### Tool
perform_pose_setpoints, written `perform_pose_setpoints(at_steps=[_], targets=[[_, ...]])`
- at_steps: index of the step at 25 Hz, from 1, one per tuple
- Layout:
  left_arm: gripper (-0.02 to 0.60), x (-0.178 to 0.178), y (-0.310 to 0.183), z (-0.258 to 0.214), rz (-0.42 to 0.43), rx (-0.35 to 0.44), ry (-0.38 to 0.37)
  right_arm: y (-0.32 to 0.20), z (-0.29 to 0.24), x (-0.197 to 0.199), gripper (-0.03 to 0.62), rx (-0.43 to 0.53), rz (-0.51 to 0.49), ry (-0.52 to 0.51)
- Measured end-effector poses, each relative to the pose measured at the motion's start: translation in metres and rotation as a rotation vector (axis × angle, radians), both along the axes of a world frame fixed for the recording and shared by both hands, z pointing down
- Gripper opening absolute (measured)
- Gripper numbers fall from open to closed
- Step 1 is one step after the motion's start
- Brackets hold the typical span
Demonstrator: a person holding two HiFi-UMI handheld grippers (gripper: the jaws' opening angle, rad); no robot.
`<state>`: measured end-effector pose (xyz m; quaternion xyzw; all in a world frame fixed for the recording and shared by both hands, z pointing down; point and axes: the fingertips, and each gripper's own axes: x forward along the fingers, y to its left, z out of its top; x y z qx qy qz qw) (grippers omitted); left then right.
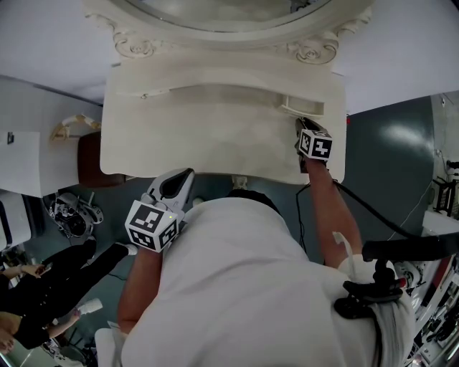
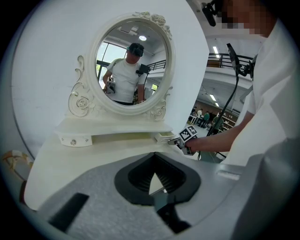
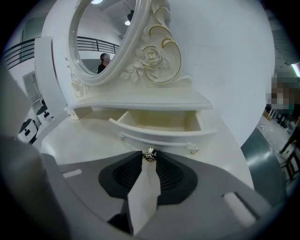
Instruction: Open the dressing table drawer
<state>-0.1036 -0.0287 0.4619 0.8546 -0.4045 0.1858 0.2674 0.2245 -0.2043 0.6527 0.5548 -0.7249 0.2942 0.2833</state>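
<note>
White drawer [image 3: 159,132], on the right under the mirror [image 3: 93,37], stands pulled partly out over the desk [image 3: 84,140]. My right hand-held gripper [image 3: 149,158] is clamped on its small metal knob [image 3: 149,153]. My left hand-held gripper [image 2: 153,171] hangs at the desk's front edge, jaws together and empty.

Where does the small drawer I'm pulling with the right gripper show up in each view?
Head view: drawer at upper right, just above the right gripper.
Left gripper view: right of centre, at the shelf's right end, beside the right gripper.
Right gripper view: centre, pulled out, its knob between the jaws.
Shared landmark: the oval mirror above the shelf.
</note>
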Motion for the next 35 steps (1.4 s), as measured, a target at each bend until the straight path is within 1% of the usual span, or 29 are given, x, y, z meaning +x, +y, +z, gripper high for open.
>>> perform_pose_setpoints(at_steps=[7, 10, 13, 19, 22, 24, 29, 35], targets=[[0.003, -0.006, 0.006, -0.002, 0.003, -0.001, 0.001, 0.000, 0.000, 0.000, 0.100, 0.008, 0.007, 0.001], [0.003, -0.011, 0.008, -0.002, 0.003, 0.000, 0.000, 0.004, 0.003, 0.000, 0.118, 0.003, 0.014, 0.000], [0.003, -0.015, 0.012, -0.002, 0.005, 0.002, 0.001, 0.013, 0.007, -0.001, 0.132, -0.006, 0.025, 0.004], [0.003, -0.023, 0.022, -0.003, 0.025, 0.006, 0.005, 0.037, 0.010, -0.006, 0.124, -0.023, 0.048, 0.009], [0.003, -0.027, 0.029, -0.004, 0.040, 0.010, 0.006, 0.053, 0.009, -0.008, 0.111, -0.032, 0.060, 0.018], [0.003, -0.031, 0.035, -0.005, 0.049, 0.013, 0.009, 0.067, 0.008, -0.011, 0.091, -0.039, 0.064, 0.023], [0.003, -0.043, 0.054, -0.005, 0.066, 0.016, 0.014, 0.106, 0.010, -0.022, 0.000, -0.059, 0.067, 0.035], [0.003, -0.055, 0.076, -0.006, 0.093, 0.025, 0.023, 0.151, 0.006, -0.042, 0.000, -0.092, 0.054, 0.045]])
